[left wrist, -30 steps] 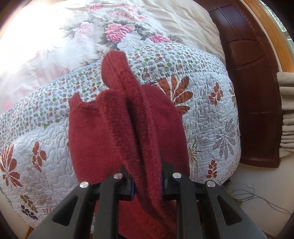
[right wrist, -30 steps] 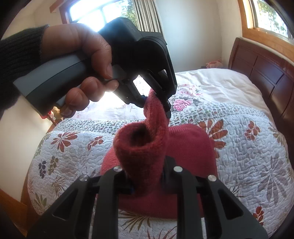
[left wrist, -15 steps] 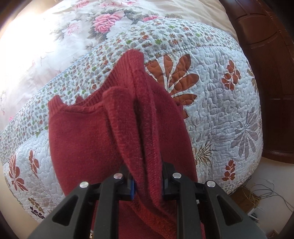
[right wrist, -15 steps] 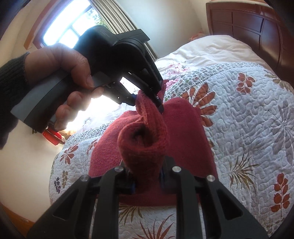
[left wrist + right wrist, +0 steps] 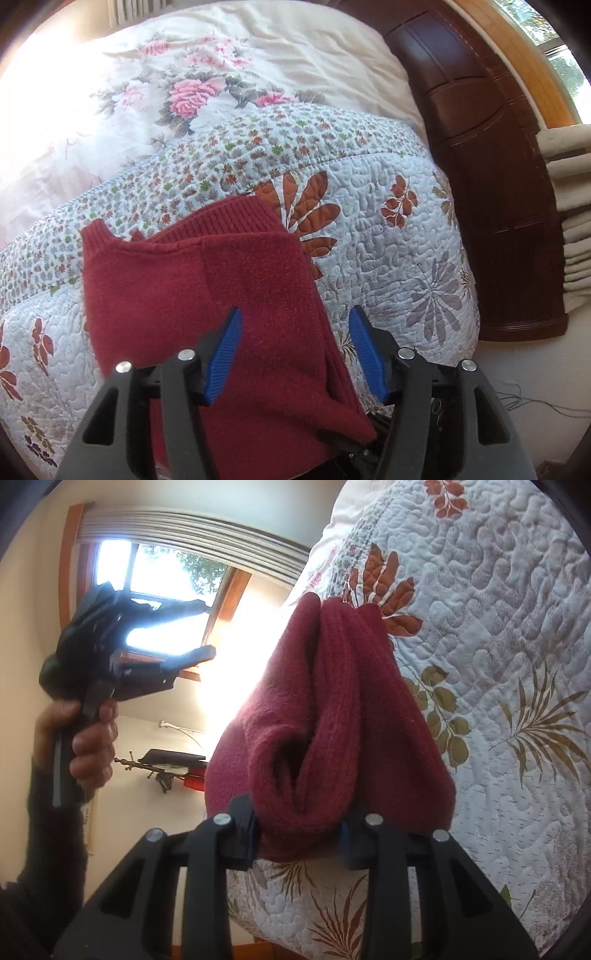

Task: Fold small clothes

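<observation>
The left gripper (image 5: 295, 350) now stands with its blue pads (image 5: 225, 350) spread wide, no longer pinching the red knit garment (image 5: 207, 280), which lies flatter on the quilt (image 5: 388, 240) instead of rising in a peak. In the right wrist view that gripper (image 5: 205, 629) sits at the left of the frame, away from the cloth it gripped before.

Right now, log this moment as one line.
left hand-held gripper: open | right hand-held gripper: shut on red knit sweater | surface: floral quilt
</observation>
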`<state>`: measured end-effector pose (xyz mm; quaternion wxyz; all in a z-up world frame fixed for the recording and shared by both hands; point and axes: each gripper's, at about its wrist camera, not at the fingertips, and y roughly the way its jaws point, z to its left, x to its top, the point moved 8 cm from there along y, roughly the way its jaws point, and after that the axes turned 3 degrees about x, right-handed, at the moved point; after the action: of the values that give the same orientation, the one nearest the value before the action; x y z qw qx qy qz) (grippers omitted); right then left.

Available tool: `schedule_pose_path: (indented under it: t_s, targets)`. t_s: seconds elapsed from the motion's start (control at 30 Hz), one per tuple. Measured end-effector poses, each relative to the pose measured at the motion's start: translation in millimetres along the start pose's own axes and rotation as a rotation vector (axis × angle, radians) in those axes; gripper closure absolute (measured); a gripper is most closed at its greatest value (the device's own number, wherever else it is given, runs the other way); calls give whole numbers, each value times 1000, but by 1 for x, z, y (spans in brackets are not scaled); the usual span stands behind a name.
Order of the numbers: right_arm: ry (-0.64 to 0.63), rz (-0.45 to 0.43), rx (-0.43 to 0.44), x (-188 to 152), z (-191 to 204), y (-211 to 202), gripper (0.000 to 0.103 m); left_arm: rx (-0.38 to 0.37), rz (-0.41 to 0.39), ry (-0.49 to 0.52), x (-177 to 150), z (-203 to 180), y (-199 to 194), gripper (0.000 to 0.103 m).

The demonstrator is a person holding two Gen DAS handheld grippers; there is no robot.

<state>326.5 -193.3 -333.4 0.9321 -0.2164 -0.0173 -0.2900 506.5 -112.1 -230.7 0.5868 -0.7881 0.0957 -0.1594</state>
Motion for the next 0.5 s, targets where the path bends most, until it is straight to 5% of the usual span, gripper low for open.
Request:
schedule_pose_path:
  t_s: [0.07, 0.1, 0.33, 0.4, 0.43, 0.5]
  targets:
    - [50, 24, 72, 3, -6, -6, 31, -7, -45, 40, -22, 11, -18, 40]
    - [89, 38, 114, 5, -9, -8, 24, -18, -63, 57, -34, 17, -26, 40]
    - [123, 231, 199, 18, -6, 15, 18, -141, -133, 26, -99, 52, -40, 40]
    - [113, 277, 180, 16, -6, 24, 51, -170, -129, -16, -107, 60, -36, 40]
    - [118, 305, 174, 15, -5, 25, 86, -184, -136, -28, -110, 61, -37, 40]
    - [90, 290, 151, 18, 2, 14, 88, -228, -157, -39, -114, 58, -44, 40]
